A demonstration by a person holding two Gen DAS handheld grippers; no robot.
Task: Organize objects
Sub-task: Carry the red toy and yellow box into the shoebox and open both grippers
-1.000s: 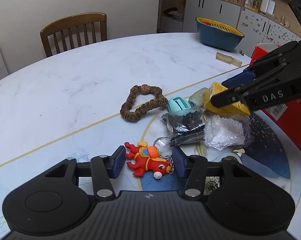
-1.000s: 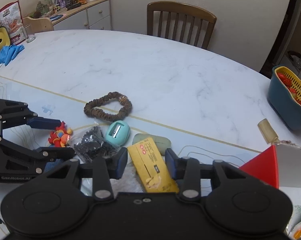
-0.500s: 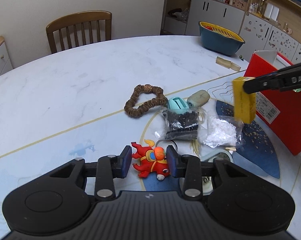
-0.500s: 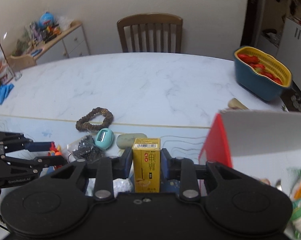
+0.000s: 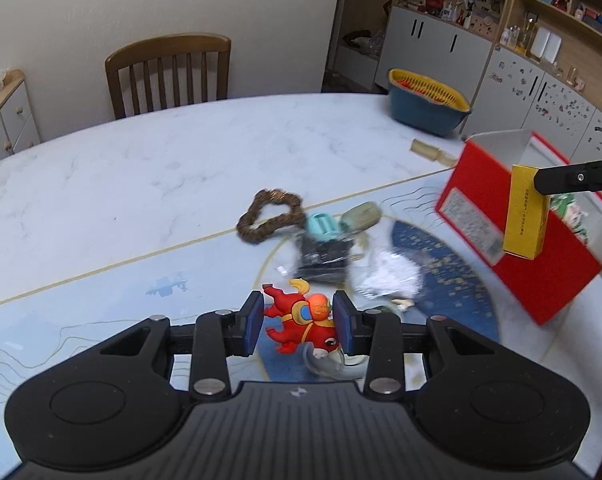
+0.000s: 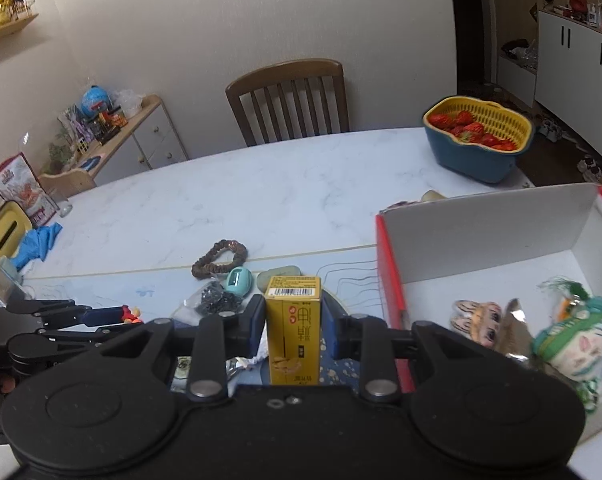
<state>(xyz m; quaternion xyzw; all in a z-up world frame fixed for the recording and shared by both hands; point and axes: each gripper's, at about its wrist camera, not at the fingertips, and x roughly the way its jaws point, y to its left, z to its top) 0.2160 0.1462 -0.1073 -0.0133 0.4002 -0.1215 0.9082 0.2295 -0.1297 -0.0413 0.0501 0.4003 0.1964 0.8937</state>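
Note:
My left gripper is shut on a red toy keychain, lifted off the table, its clear ring hanging below. My right gripper is shut on an upright yellow carton, held in the air just left of the red box. From the left wrist view the yellow carton hangs in front of the red box. Inside the box lie a striped toy, a foil packet and a green doll. On the table remain a brown scrunchie, a teal sharpener, a grey-green pebble-shaped piece, a black bag and a white bag.
A blue basket of strawberries stands at the table's far right. A wooden chair is behind the table. A tan stub lies near the box. A blue cloth and a yellow container sit at the left edge.
Both grippers closed on their objects and rose: the left took the red toy off the table, the right carried the yellow carton up and right toward the red box, turning it upright.

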